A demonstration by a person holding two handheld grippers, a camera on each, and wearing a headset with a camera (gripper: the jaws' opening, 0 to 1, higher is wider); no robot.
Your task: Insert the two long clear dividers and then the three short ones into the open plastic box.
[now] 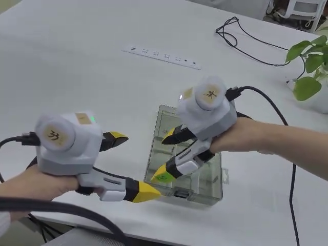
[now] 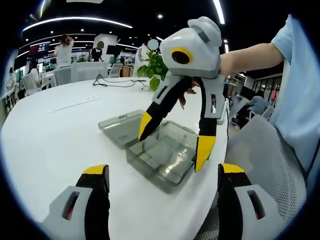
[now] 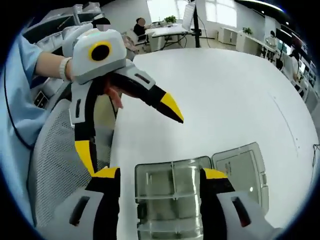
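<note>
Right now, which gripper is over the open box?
The right gripper: its open jaws hang directly above the open plastic box. The left gripper, also open, sits off to the box's side, over the table.

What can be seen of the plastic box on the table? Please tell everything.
The box is rectangular, of clear greyish plastic. It lies open near the edge of the white table, its lid folded back flat beside it. Thin clear walls seem to divide the inside. The right tongs hang open just above it; whether they touch it is unclear.
</note>
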